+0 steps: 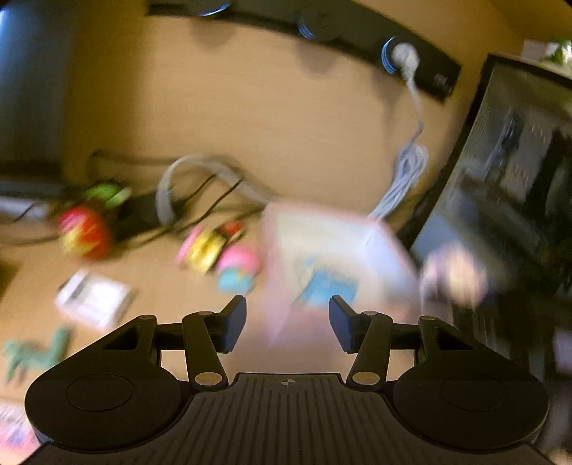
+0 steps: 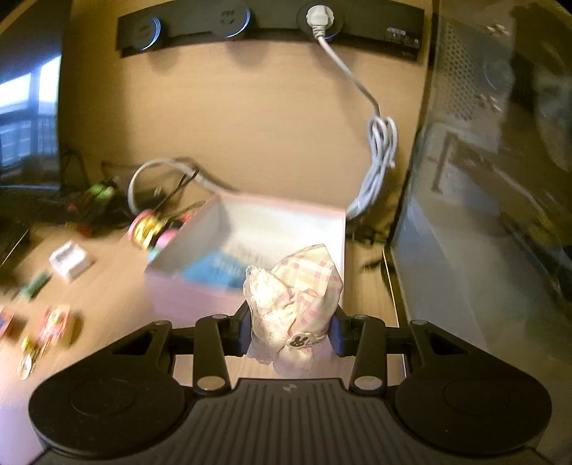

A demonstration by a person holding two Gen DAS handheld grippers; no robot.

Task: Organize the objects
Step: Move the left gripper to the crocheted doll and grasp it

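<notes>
Right tongs [image 2: 291, 334] squeezed tight on a small cloth bundle [image 2: 296, 304], pink and cream checks with a bit of lace and a tiny bunny tag. Blue pads pressing it from both sides. Bundle sticking up between the fingers, held at the near edge of a pink box [image 2: 186, 293]. Box open on top, sitting on a wooden desk [image 2: 250, 125], with something blue [image 2: 214, 268] inside. Too blurry to tell what the blue thing is.

Left tongs [image 1: 287, 322] standing apart, nothing between the pads. Same pink box [image 1: 282, 257] just ahead of these fingers, very blurry. Pale smudge [image 1: 454, 275] at the right edge of the box, likely the cloth bundle, too smeared to be sure.

Little toys left of the box: a pink and yellow one [image 2: 150, 229] right beside its far left corner, a small white block [image 2: 69, 259] farther left, a green piece [image 2: 35, 284] near the block, and more bright bits [image 2: 53, 325] close to the left edge. Round red and yellow toy [image 1: 84, 232] and a green one [image 1: 107, 195] farther back, seen from the left camera.

White cable [image 2: 379, 157] plugged into a black socket strip [image 2: 271, 25] at the back of the desk, hanging in a bunched loop down to the box's far right corner. Gray computer case [image 2: 464, 179] standing on the right, near the box.
</notes>
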